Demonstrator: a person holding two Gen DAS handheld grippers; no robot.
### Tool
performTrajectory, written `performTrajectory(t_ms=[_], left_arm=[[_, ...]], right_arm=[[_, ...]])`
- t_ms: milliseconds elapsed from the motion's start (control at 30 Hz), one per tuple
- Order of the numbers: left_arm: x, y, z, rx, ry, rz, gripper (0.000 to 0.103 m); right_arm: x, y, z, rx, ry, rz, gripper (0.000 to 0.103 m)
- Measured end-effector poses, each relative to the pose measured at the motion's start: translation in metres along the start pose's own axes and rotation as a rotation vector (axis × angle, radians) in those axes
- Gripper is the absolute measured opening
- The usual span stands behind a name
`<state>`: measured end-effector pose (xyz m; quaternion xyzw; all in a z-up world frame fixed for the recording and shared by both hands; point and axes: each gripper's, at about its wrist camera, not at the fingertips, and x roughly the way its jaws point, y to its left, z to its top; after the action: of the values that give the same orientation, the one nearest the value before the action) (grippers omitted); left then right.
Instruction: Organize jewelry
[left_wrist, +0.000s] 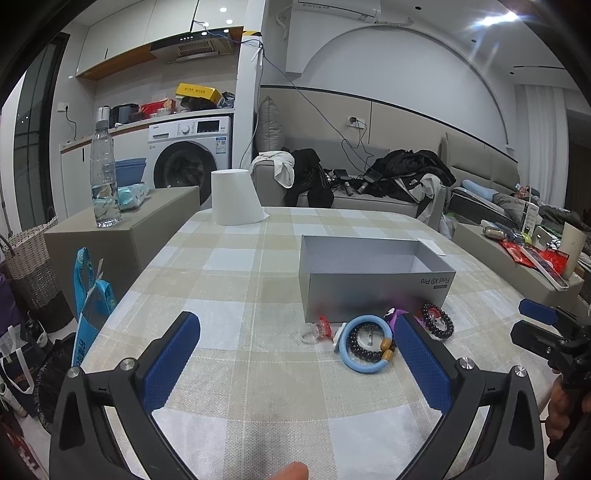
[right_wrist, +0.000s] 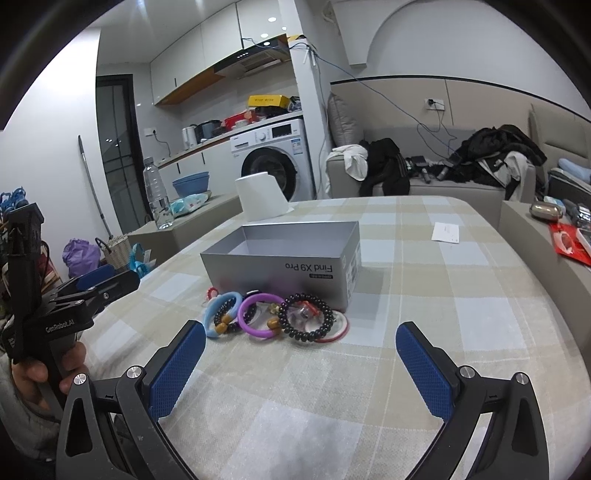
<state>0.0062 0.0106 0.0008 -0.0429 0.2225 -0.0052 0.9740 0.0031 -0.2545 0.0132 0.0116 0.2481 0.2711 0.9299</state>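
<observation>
An open grey box stands on the checked tablecloth. In front of it lies a pile of jewelry: a light blue bangle, a purple bangle, a dark bead bracelet, a thin red ring and a small red piece. My left gripper is open, a little left of and before the pile; it also shows in the right wrist view. My right gripper is open, before the pile; it shows in the left wrist view. Both are empty.
A white paper roll stands at the table's far edge. A white card lies right of the box. A water bottle stands on a side unit at left. A sofa with clothes is behind.
</observation>
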Motion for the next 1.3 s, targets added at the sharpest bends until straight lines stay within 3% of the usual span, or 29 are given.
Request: performTrajectory(t_ms=[133, 300, 333, 400, 500, 767, 1067, 1200, 1300], left_arm=[[0.0, 0.002, 0.002, -0.006, -0.006, 0.011, 0.102], [0.01, 0.004, 0.004, -0.001, 0.063, 0.012, 0.102], [0.012, 0.004, 0.005, 0.004, 0.07, 0.012, 0.102], [0.014, 0.003, 0.005, 0.015, 0.079, 0.012, 0.102], [0.021, 0.001, 0.006, 0.041, 0.102, 0.019, 0.102], [0.052, -0.001, 0.007, 0.07, 0.198, -0.001, 0.102], [0.058, -0.015, 0.007, 0.14, 0.225, -0.059, 0.102], [0.061, -0.017, 0.009, 0.147, 0.23, -0.073, 0.102], [0.063, -0.016, 0.01, 0.145, 0.233, -0.084, 0.102]], right_arm=[[-0.001, -0.003, 0.003, 0.012, 0.011, -0.003, 0.103], [0.004, -0.017, 0.008, 0.077, 0.057, 0.005, 0.102], [0.008, -0.02, 0.009, 0.093, 0.078, 0.005, 0.099], [0.018, -0.027, 0.011, 0.125, 0.133, 0.025, 0.085], [0.032, -0.032, 0.012, 0.151, 0.195, 0.036, 0.077], [0.063, -0.021, 0.018, 0.077, 0.275, 0.045, 0.077], [0.094, -0.016, 0.02, 0.024, 0.363, 0.03, 0.077], [0.103, -0.017, 0.02, 0.021, 0.385, 0.031, 0.067], [0.107, -0.018, 0.021, 0.02, 0.388, 0.035, 0.066]])
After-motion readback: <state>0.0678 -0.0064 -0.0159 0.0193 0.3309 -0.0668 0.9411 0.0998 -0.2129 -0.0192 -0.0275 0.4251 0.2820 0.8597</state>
